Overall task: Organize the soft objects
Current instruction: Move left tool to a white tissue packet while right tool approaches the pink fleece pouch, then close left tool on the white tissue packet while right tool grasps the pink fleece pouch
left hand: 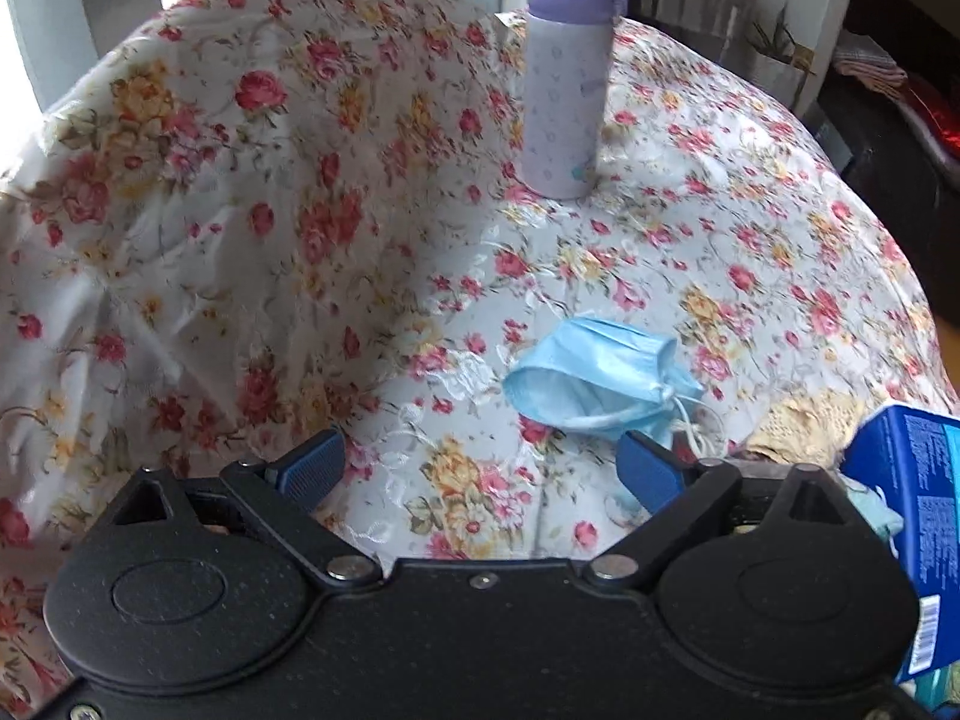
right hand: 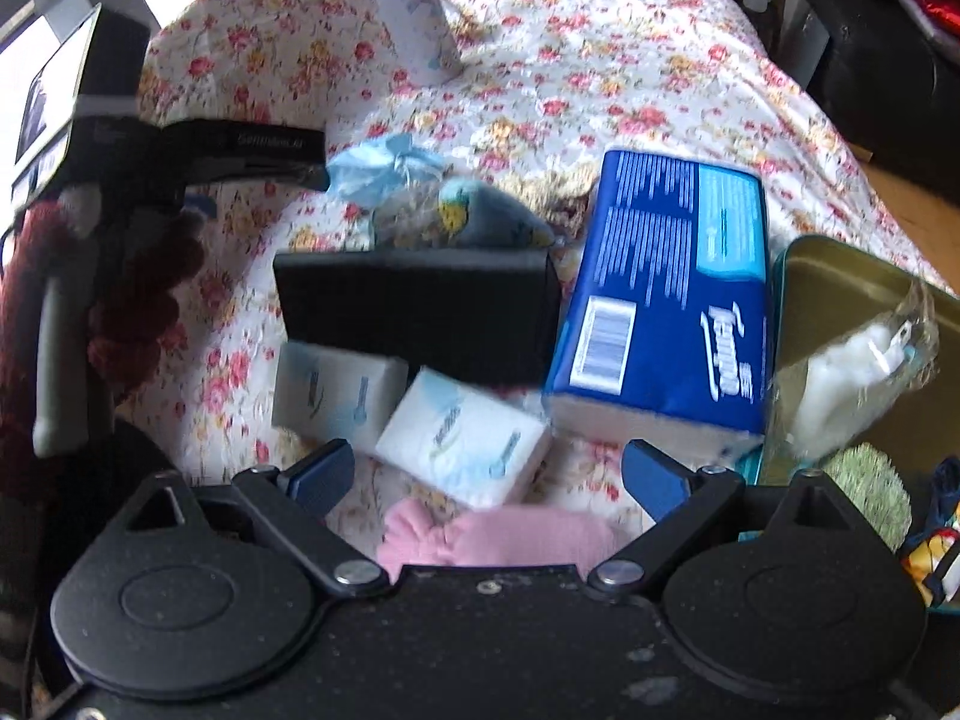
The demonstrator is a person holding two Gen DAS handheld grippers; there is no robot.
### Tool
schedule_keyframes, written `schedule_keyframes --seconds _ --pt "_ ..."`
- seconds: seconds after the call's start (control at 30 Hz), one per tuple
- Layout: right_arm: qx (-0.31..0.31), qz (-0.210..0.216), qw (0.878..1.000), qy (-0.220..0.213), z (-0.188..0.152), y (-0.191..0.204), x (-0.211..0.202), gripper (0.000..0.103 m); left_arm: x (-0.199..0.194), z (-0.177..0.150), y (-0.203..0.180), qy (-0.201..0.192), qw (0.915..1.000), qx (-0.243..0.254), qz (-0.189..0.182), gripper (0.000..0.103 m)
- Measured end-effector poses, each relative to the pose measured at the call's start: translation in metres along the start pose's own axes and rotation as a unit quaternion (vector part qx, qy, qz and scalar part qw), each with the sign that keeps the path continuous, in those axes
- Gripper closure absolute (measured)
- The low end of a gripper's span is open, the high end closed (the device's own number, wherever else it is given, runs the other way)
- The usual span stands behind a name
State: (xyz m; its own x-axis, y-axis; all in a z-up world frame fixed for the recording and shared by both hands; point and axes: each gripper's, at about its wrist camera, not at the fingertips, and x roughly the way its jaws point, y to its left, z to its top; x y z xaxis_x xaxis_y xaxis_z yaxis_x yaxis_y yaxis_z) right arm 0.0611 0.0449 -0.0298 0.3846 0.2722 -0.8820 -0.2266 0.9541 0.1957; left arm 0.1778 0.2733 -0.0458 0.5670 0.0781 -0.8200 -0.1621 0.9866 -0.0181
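A crumpled light blue face mask (left hand: 600, 378) lies on the floral cloth, just beyond and right of my left gripper (left hand: 480, 474), which stands open with nothing between its fingers. My right gripper (right hand: 486, 480) is open too, hovering over a white tissue pack (right hand: 462, 438); a second small pack (right hand: 336, 390) lies to its left and a pink soft cloth (right hand: 498, 540) sits just below. A large blue tissue package (right hand: 666, 300) lies to the right. The mask (right hand: 384, 165) and a grey-green plush toy (right hand: 474, 222) show farther back.
A lilac bottle (left hand: 564, 78) stands upright at the back of the floral cloth (left hand: 240, 180). A black box (right hand: 420, 306) sits mid-table. A teal tin (right hand: 870, 324) at right holds a clear bag of white items. The other gripper's black body (right hand: 150, 150) and a red sleeve show at left.
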Motion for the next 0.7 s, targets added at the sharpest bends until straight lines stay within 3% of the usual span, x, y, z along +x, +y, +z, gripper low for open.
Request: schedule_keyframes --seconds 0.17,0.3,0.7 --pt "0.014 0.004 1.0 0.027 -0.023 -0.005 0.005 0.007 0.0 -0.003 -0.005 0.006 0.9998 0.015 -0.007 0.01" --pt "0.023 0.003 0.999 0.047 -0.04 -0.007 0.013 0.007 0.0 -0.006 -0.006 0.034 0.9984 0.015 -0.042 0.01" --pt "-0.004 -0.025 0.998 0.063 -0.052 0.001 0.049 0.007 -0.033 -0.041 -0.02 0.051 0.9979 0.03 -0.027 0.01"
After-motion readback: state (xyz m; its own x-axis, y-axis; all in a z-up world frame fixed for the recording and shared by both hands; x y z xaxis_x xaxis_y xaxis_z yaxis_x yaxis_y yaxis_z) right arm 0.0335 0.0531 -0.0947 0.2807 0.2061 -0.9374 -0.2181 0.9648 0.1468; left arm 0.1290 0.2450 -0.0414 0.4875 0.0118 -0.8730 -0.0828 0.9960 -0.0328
